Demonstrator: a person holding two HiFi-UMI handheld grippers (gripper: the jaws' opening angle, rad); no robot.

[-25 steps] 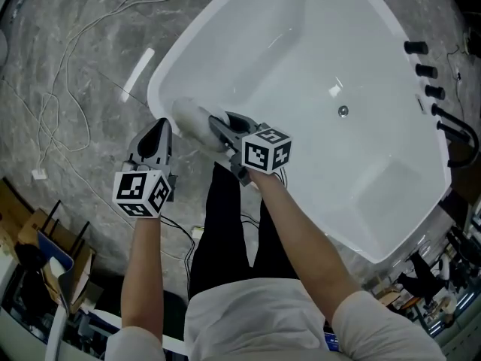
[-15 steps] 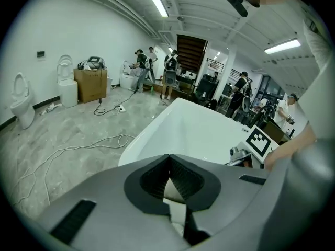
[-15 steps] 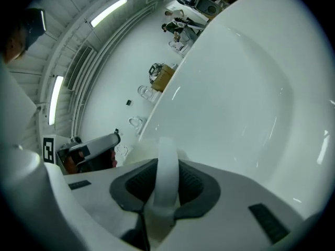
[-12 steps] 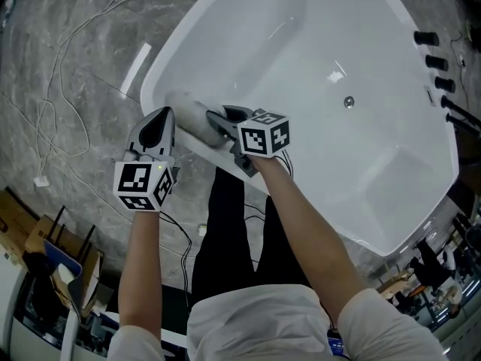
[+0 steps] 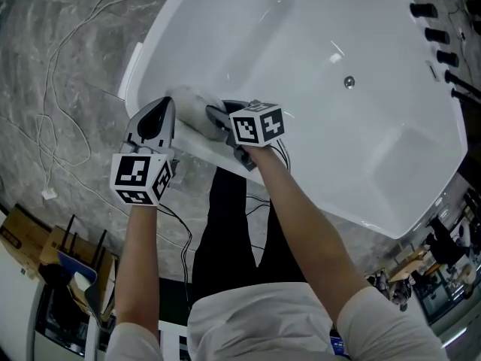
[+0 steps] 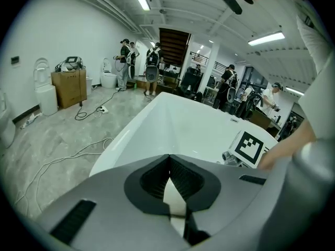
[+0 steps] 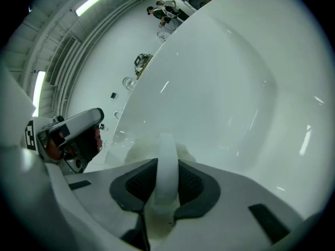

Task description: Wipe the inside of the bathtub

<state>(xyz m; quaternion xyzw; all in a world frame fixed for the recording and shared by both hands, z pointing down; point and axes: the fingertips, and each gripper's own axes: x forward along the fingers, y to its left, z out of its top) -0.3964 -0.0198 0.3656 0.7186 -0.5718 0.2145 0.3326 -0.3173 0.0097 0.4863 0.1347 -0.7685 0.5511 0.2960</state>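
Note:
The white bathtub [image 5: 323,36] fills the upper right of the head view, its drain [image 5: 349,82] near the middle. My right gripper [image 5: 214,116] is shut on a white wiping cloth [image 5: 192,100] that presses against the tub's near inner wall just below the rim. In the right gripper view the cloth [image 7: 137,151] bunches beyond the gripper [image 7: 166,143], against the tub wall [image 7: 235,88]. My left gripper [image 5: 156,126] hovers by the rim to the cloth's left, shut and empty. Over its tip [image 6: 168,160] the left gripper view looks along the tub [image 6: 178,122].
Black taps [image 5: 436,32] line the tub's far right rim. Cables [image 5: 52,89] trail over the grey marble floor at left. The person's dark-trousered legs [image 5: 225,232] stand against the tub's near side. Boxes [image 6: 68,88] and several people [image 6: 128,61] are far behind.
Both grippers have edged toward the tub, the left one's tip now at the rim. The cloth has slid from the rim onto the inner wall, still held by the right gripper.

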